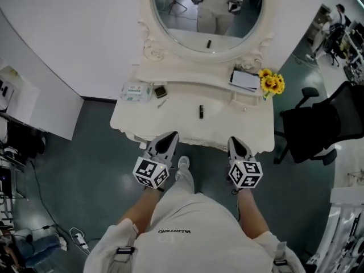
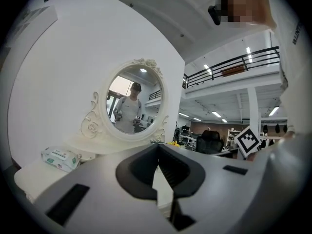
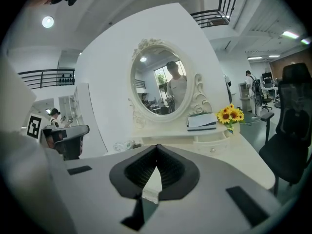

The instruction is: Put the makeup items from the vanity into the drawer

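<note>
The white vanity (image 1: 227, 123) stands in front of me under an oval mirror (image 1: 207, 16). On its top lie a dark lipstick (image 1: 201, 111), a thin pencil (image 1: 162, 102) and a small brown compact (image 1: 160, 91). A small drawer with a knob (image 1: 245, 102) sits shut under the right shelf. My left gripper (image 1: 170, 136) and right gripper (image 1: 234, 141) hover side by side at the vanity's front edge. Both are shut and empty, and both point at the vanity. In the left gripper view the fingertips (image 2: 157, 147) meet, as they do in the right gripper view (image 3: 157, 147).
A packet of wipes (image 1: 136, 91) lies at the back left of the top. A notebook (image 1: 245, 79) and sunflowers (image 1: 271, 83) rest on the right shelf. A black office chair (image 1: 318, 127) stands right of the vanity. Cables lie on the floor at the left.
</note>
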Action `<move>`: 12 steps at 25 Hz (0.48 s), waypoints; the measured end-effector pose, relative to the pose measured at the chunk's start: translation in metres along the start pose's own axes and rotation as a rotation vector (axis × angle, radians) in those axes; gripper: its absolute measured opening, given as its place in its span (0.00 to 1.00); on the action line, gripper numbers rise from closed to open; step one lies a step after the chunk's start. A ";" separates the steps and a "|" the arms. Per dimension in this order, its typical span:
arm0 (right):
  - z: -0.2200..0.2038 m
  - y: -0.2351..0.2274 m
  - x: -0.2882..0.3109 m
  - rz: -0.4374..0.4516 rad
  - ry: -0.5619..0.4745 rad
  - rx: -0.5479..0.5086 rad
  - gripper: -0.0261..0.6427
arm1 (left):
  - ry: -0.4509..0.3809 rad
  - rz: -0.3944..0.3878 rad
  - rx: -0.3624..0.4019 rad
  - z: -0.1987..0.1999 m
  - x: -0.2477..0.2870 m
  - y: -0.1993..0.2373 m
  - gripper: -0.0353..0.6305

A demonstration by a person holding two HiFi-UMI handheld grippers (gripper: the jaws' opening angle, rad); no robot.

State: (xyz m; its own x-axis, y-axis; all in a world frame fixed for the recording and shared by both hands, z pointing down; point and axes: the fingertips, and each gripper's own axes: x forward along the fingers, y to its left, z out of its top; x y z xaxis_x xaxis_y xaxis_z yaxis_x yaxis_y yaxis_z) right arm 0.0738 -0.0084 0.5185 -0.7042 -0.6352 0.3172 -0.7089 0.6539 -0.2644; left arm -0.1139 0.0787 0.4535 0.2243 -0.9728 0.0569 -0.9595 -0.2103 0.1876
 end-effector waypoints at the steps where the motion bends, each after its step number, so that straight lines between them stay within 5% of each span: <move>1: 0.001 0.000 0.010 -0.002 0.012 -0.004 0.06 | 0.003 -0.007 0.000 0.000 0.008 0.006 0.06; 12: 0.018 -0.002 0.120 -0.018 0.088 -0.002 0.06 | 0.040 -0.060 -0.015 0.007 0.080 0.084 0.06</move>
State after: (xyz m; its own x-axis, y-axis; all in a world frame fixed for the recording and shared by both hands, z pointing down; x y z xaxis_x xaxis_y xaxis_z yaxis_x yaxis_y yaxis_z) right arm -0.0100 -0.0938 0.5412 -0.6852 -0.6084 0.4004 -0.7212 0.6438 -0.2559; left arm -0.1778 -0.0179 0.4667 0.2880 -0.9539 0.0845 -0.9416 -0.2660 0.2066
